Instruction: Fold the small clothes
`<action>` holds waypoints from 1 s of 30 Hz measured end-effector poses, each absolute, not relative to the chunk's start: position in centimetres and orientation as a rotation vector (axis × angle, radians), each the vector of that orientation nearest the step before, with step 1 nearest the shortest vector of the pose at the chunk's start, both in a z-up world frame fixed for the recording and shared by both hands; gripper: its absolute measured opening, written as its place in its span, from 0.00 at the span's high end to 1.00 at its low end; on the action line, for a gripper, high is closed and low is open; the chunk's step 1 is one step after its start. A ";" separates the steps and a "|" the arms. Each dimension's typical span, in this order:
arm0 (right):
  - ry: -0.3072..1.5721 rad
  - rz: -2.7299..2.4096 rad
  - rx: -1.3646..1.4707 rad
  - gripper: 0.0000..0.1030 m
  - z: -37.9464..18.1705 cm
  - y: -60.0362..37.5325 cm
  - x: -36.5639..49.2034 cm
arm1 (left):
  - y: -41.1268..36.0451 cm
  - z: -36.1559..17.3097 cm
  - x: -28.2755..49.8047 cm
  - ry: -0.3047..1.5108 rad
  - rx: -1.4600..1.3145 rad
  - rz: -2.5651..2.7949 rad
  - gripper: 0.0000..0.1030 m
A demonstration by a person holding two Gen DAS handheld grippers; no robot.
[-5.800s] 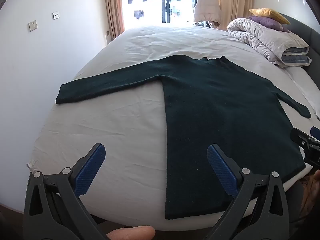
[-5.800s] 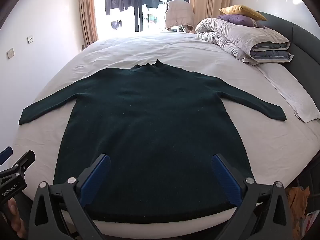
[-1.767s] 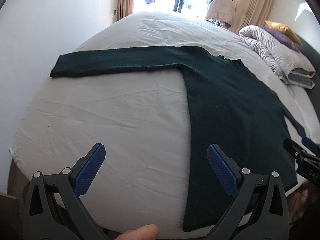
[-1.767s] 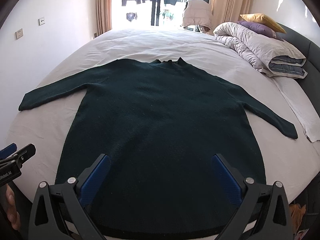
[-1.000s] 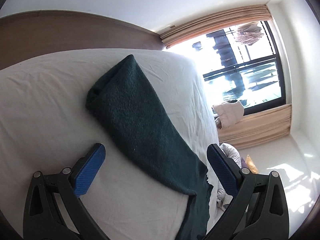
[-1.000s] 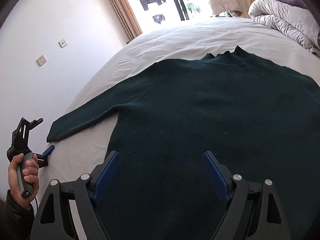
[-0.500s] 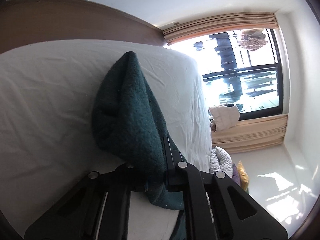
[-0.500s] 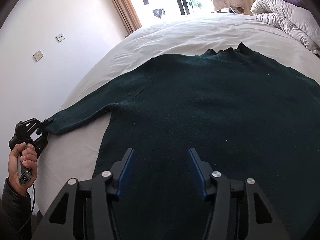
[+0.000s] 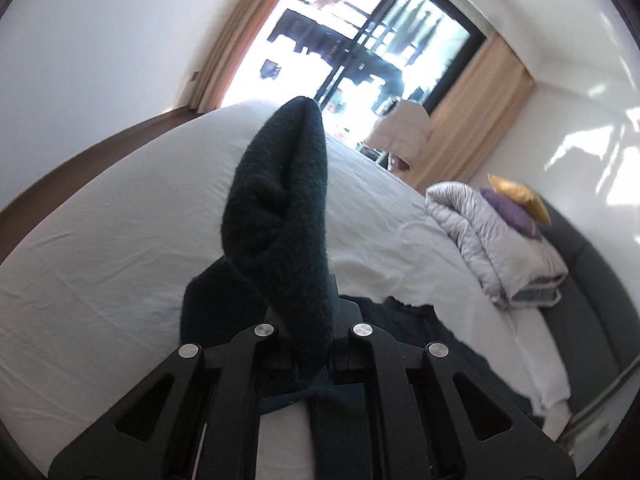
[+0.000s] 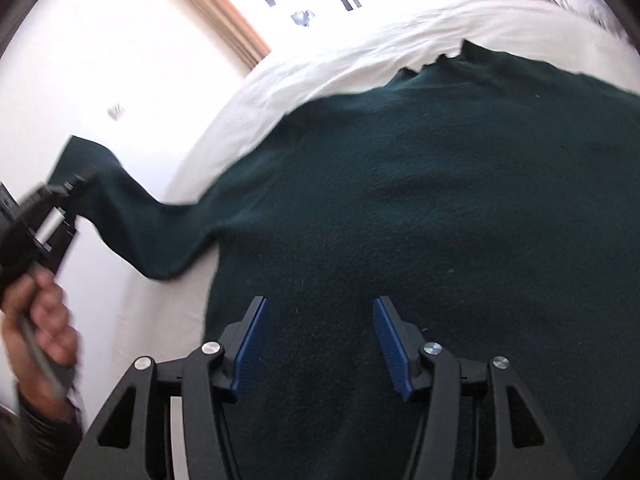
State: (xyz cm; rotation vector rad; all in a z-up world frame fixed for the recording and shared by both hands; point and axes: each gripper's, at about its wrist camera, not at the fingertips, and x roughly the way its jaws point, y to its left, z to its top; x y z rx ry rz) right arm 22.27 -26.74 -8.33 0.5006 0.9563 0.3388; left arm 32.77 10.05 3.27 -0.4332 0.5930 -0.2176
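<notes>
Your left tool point(image 9: 306, 344) has its fingertips buried under the dark green sleeve point(image 9: 280, 216), so you cannot see the pads. In the right wrist view the sweater point(image 10: 420, 208) runs off the right and bottom edges, its hem and far sleeve unseen. Your left hand point(image 10: 38, 332) and the wall socket point(image 10: 116, 111) are smeared by motion blur.

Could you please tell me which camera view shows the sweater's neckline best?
The right wrist view: the jagged neckline of the dark green knitted sweater lies unobstructed against the white bedsheet. In the left wrist view only a scrap of it shows, behind the raised sleeve.
</notes>
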 end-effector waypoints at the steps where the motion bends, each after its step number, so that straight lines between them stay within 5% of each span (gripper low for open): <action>1: 0.946 0.353 0.539 0.44 -8.2 -27.7 22.2 | 7.2 3.0 33.3 0.595 -0.355 -0.228 0.93; 12: 0.988 0.488 0.746 0.26 -7.8 -32.9 27.5 | -11.3 -10.7 33.2 0.716 0.306 -0.177 0.93; 30: 1.064 0.573 0.934 0.24 -8.8 -30.4 31.5 | -9.0 -13.9 29.3 0.706 0.408 -0.129 0.93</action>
